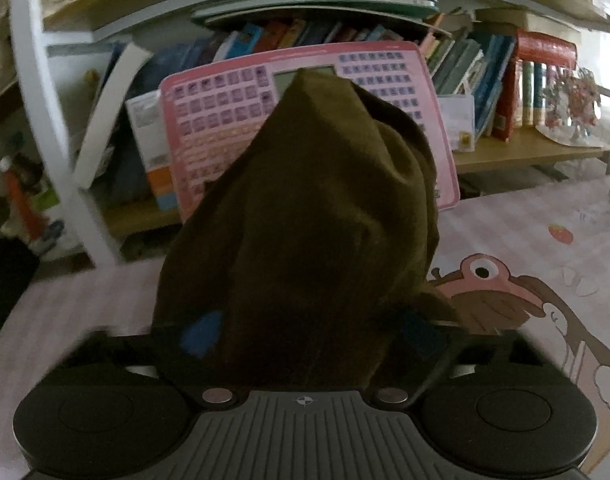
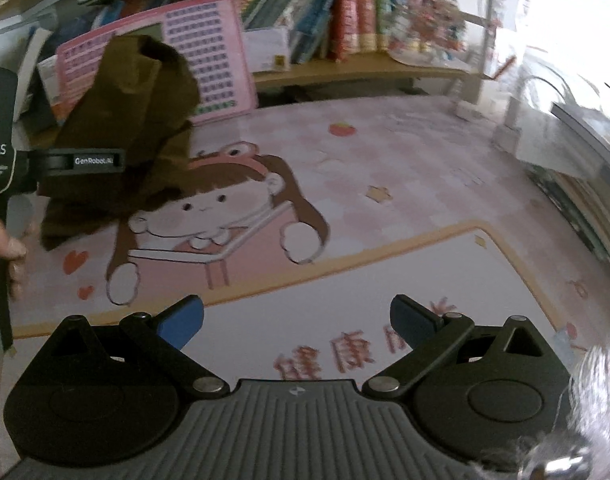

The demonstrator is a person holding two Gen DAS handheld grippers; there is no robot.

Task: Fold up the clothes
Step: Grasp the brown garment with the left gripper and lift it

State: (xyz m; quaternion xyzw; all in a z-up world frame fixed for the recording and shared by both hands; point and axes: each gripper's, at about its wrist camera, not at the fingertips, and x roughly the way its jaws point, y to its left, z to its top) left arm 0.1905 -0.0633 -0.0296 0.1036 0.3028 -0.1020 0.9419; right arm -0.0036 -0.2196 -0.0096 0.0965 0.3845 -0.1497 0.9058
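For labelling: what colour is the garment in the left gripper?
Dark olive-brown garment, plain; shows best in the right wrist view.

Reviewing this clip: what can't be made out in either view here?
- Left wrist view: the dark olive-brown garment covers the left claw, hiding its grip.
- Right wrist view: the garment's type is unclear, as it hangs bunched.
- Both views: book spines on the wooden bookshelf are blurred.
- Right wrist view: glare washes out the right edge; right claw open, empty.
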